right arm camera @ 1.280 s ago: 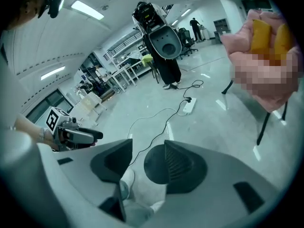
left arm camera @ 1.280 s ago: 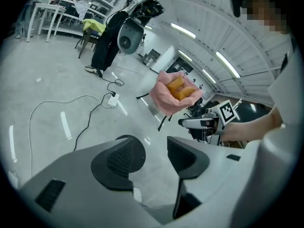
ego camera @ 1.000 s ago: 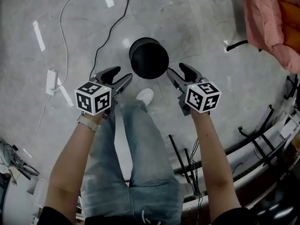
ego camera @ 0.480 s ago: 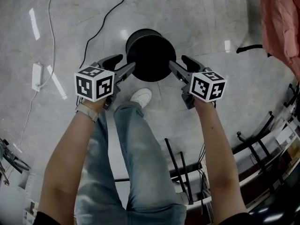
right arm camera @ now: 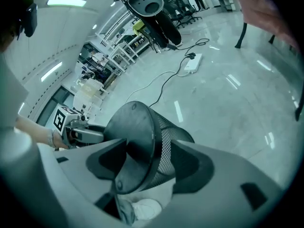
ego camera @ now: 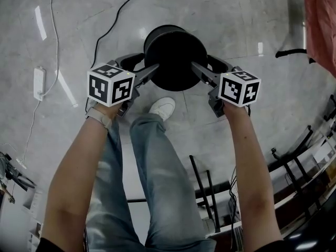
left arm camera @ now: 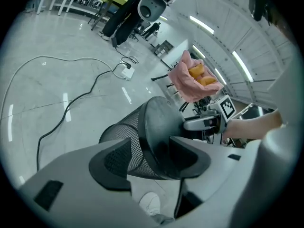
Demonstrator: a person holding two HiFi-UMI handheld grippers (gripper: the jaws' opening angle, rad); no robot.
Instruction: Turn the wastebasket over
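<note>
Looking down through the head view, I see the wastebasket [ego camera: 175,56] standing on the floor [ego camera: 252,14], just beyond the shoe [ego camera: 161,108] and directly between the two grippers. It is a round, black wire-mesh basket. Its solid closed bottom faces up at me and the mesh wall runs down to the floor, so it is upside down.

The left gripper [ego camera: 146,64] is at the basket's left edge and the right gripper [ego camera: 206,64] at its right edge. In each gripper view the fingers are spread wide and straddle the upper edge, one finger over the flat bottom disc and the other outside the mesh. The right fingers have just been opening with that edge between them. I see no pads pressing on either side.

I judge the basket to be light, so lifting should take little effort. The mesh wall is thin and will probably give and spring under a hard pinch, and the polished floor looks slick enough to let the basket skate away if nudged. The seam where the disc meets the wall looks like the stiffest part, so I would hold it there. I would take it on opposite sides, left and right, so it pivots between the grips without rolling off.
</note>
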